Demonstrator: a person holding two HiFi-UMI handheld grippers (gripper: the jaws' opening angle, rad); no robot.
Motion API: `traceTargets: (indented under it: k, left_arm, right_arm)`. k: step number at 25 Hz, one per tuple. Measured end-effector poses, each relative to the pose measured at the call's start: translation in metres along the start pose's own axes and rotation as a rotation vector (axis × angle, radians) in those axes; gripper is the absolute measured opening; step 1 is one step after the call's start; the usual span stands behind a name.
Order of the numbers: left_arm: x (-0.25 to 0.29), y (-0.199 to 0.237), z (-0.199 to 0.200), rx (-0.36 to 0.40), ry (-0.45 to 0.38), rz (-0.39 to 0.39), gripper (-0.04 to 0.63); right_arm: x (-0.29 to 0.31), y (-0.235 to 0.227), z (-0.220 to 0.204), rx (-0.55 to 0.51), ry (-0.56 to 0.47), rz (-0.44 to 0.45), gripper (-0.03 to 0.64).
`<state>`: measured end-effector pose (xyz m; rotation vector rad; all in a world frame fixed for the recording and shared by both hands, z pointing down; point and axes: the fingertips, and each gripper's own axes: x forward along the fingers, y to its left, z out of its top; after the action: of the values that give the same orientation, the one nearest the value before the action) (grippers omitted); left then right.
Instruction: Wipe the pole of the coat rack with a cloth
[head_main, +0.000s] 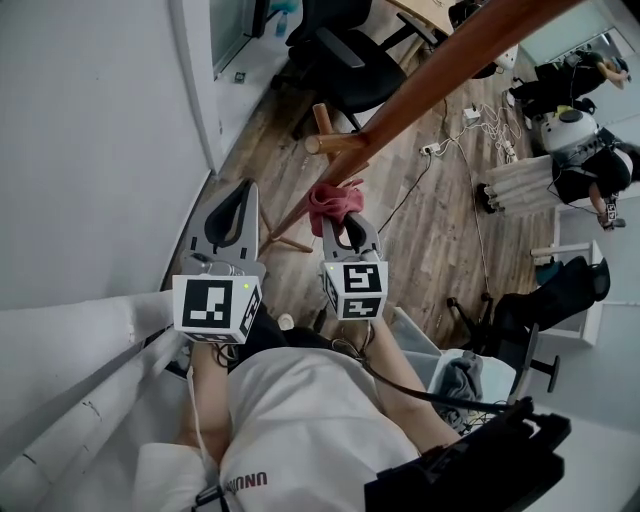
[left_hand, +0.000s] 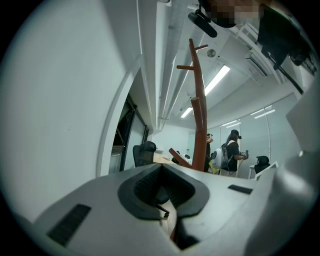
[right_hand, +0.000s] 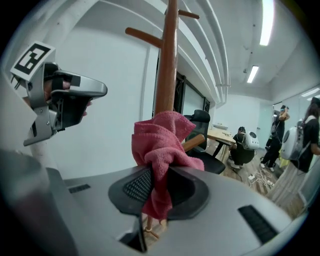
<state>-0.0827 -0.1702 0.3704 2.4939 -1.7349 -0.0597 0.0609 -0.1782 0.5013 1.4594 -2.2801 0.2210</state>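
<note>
While tight on the red cloth (right_hand: 159, 145) at the pole (right_hand: 166, 65), right claw (head_main: 348, 224) beside closed, empty left claw (head_main: 240, 198), wall (head_main: 90, 130) alongside.

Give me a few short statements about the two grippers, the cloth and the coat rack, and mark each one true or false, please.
1. The right gripper is shut on the pink terry cloth. True.
2. The left gripper holds a second cloth. False: its jaws are together with nothing between them.
3. The coat rack's pole is white metal. False: it is reddish-brown wood with wooden pegs.
4. The pink terry cloth lies on the wood-plank floor. False: it is up at the pole, in the right gripper.
5. The floor is covered with wood-look planks. True.
</note>
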Motion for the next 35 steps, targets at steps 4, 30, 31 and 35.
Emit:
traceTargets:
  k: [4, 30, 31, 35]
  left_arm:
    - [-0.004, -0.009, 0.002, 0.008, -0.010, 0.003, 0.014]
    - [-0.018, -0.042, 0.040, 0.031, -0.108, 0.011, 0.014]
    - [-0.018, -0.043, 0.040, 0.031, -0.107, 0.010, 0.014]
    - [-0.017, -0.044, 0.040, 0.033, -0.102, 0.003, 0.014]
  right_arm:
    - [-0.019, -0.008, 0.015, 0.000, -0.059, 0.004, 0.074]
    - [-0.118, -0.051, 0.142, 0.029, -0.478, -0.106, 0.074]
    - [-0.118, -0.051, 0.142, 0.028, -0.478, -0.106, 0.072]
    - [-0.119, -0.053, 0.145, 0.029, -0.485, -0.111, 0.072]
